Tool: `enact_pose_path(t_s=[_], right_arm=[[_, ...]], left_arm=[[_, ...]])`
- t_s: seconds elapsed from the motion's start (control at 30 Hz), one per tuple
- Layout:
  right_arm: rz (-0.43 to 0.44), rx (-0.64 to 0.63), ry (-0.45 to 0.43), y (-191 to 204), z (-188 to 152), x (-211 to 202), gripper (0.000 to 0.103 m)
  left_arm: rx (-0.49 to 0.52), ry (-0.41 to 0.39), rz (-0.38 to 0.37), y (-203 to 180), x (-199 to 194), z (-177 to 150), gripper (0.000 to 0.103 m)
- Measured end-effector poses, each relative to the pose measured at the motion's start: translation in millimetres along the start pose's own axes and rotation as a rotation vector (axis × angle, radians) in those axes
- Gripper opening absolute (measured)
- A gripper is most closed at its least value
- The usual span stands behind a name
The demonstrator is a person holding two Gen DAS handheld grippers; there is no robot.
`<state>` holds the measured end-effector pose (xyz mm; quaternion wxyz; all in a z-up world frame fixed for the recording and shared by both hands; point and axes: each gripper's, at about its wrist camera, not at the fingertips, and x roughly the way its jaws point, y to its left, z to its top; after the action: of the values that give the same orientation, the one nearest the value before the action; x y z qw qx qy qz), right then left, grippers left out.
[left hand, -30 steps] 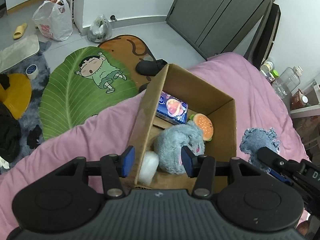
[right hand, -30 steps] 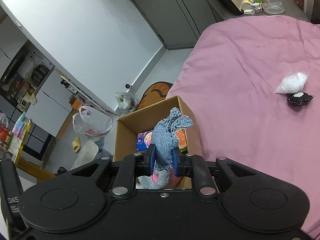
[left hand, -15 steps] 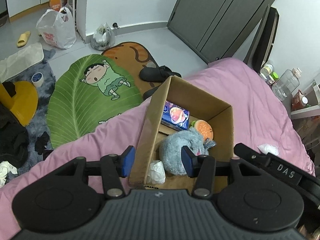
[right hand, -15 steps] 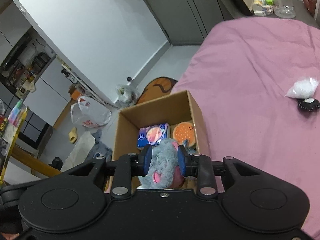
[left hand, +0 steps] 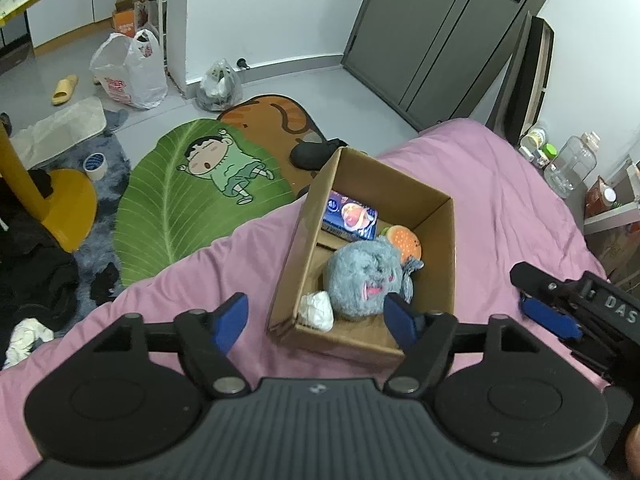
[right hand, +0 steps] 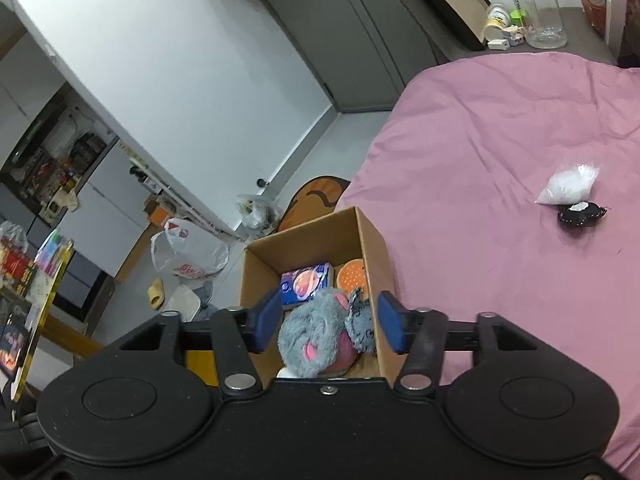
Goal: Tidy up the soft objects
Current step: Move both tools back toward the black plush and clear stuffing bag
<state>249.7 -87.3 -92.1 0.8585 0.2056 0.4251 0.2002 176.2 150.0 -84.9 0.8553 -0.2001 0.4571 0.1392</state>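
**Two soft things left on the bed**

Both claws are opening with nothing between their pads. The left gripper (left hand: 316, 318) hangs wide over the cardboard box (left hand: 436, 216); the right gripper (right hand: 326, 326) stands above it too. Inside lie a grey plush (right hand: 316, 336), a denim scrap (right hand: 360, 326), a burger toy (right hand: 352, 274), a blue packet (right hand: 306, 283) and a white wad (left hand: 318, 311). A white bag (right hand: 568, 186) and a black item (right hand: 582, 213), touching each other, wait well apart on the pink bedsheet (right hand: 480, 160). Risk: the box sits at the mattress edge, so a nudge could tip it floorward.
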Motion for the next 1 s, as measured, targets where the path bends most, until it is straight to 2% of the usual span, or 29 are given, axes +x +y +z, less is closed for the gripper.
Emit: enact_pose_path(t_s=[0.1,0.37,0.63,1.0], right_arm=[[0.011,-0.018,0.017,-1,-3,-6,0.062],[0.014,-0.067,0.014,-5,-5,-34,0.088],[0.000,-0.108,0.003,-19,-1,-64,0.093],[0.038,-0.084,-0.014,-39,4,-91,0.100]], left_arm=[[0.012,-0.001,0.010,-6,-10,-3,0.075],[0.028,-0.009,0.006,-23,-34,-11,0.080],[0.088,-0.029,-0.023,-55,-54,-25,0.080],[0.095,-0.075,0.004,-77,-72,-36,0.080]])
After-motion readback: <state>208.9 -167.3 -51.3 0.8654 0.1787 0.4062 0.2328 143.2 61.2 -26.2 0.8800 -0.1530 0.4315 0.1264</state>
